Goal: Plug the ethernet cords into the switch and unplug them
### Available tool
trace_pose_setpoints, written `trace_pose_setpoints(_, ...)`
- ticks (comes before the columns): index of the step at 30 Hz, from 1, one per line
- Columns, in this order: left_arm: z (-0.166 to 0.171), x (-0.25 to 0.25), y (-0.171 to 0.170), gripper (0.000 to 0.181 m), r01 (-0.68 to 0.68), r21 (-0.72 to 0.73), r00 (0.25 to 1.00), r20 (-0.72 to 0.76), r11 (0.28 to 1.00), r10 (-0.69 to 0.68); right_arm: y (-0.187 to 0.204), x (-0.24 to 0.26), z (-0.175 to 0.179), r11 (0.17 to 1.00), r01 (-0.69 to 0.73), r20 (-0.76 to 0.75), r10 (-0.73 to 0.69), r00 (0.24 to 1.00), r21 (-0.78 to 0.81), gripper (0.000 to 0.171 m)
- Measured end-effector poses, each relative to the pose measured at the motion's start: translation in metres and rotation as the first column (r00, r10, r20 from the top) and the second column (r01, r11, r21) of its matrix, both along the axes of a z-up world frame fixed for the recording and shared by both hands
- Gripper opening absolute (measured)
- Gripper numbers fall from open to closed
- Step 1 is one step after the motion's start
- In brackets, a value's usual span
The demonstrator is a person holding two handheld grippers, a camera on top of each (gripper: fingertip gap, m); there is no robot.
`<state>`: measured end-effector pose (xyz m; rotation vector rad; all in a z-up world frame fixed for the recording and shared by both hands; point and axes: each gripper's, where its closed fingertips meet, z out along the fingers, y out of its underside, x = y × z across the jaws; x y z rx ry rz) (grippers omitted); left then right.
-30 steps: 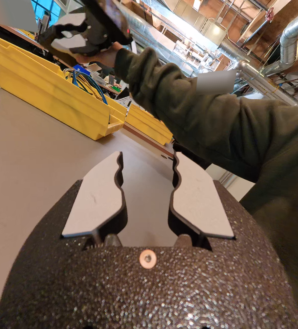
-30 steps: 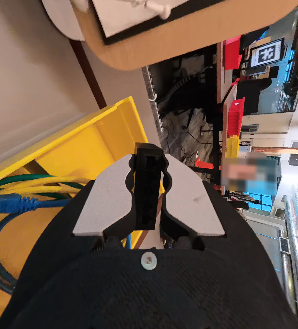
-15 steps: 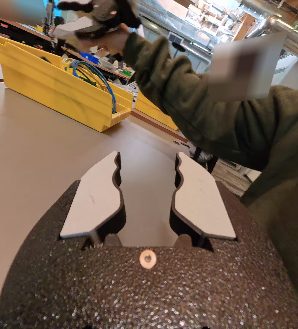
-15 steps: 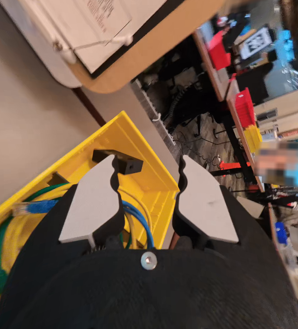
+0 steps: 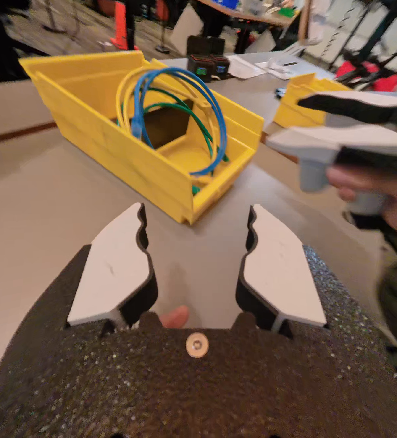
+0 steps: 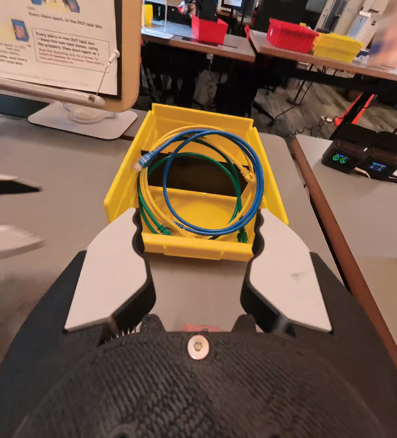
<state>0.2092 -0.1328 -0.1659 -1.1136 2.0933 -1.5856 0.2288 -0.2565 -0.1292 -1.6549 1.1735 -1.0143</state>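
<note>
A yellow bin [image 6: 192,247] stands on the grey table and holds a coiled blue cord [image 6: 148,158], a green cord [image 6: 192,154], a yellow cord [image 6: 246,171] and the black switch [image 6: 192,176] lying at its far end. No cord is plugged in. My right gripper [image 6: 197,220] is open and empty, just in front of the bin's near wall. In the left wrist view the bin [image 5: 121,151], blue cord [image 5: 137,123] and switch [image 5: 166,125] show ahead. My left gripper [image 5: 197,222] is open and empty, short of the bin's corner. The right gripper [image 5: 346,125] shows at the right, held by a hand.
A sign board on a stand [image 6: 83,120] is at the back left. A second table at the right carries two black devices with lit screens [image 6: 358,161]. Another yellow bin [image 5: 299,106] sits past the first. The blurred left gripper [image 6: 3,213] is at the left edge.
My right gripper opened and let the black switch go into the bin, then drew back to face it level. The left gripper swung round toward the bin, still open.
</note>
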Motion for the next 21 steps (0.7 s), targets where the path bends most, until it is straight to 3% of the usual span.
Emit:
trace_pose_setpoints(3, -0.011, 0.04, -0.026, 0.085, -0.124, 0.134, 0.992, 0.009, 0.983, 0.124, 0.009, -0.008, 0.015, 0.998, -0.033, 0.076, 0.03, 0.997, 0.051, 0.088)
trace_pose_setpoints(7, -0.045, 0.079, -0.031, 0.079, -0.268, 0.293, 0.959, -0.013, 0.918, 0.284, 0.025, -0.017, 0.02, 0.99, -0.13, 0.068, 0.126, 0.99, 0.05, 0.088)
trace_pose_setpoints(8, -0.051, 0.084, -0.032, 0.075, -0.277, 0.308, 0.955, -0.02, 0.91, 0.297, 0.025, -0.018, 0.022, 0.991, -0.128, 0.08, 0.125, 0.989, 0.044, 0.086)
trace_pose_setpoints(11, -0.054, 0.095, -0.029, 0.037, -0.292, 0.315, 0.952, 0.004, 0.903, 0.306, 0.028, -0.02, 0.023, 0.989, -0.143, 0.083, 0.14, 0.987, 0.035, 0.084)
trace_pose_setpoints(16, -0.05, 0.099, 0.025, 0.007, -0.364, 0.309, 0.93, 0.062, 0.879, 0.363, 0.029, -0.021, 0.027, 0.988, -0.156, 0.095, 0.155, 0.983, -0.001, 0.082)
trace_pose_setpoints(21, -0.05, 0.032, 0.098, 0.007, -0.226, 0.309, 0.974, 0.065, 0.924, 0.216, 0.029, -0.025, 0.04, 0.987, -0.162, 0.142, 0.157, 0.977, 0.023, 0.077)
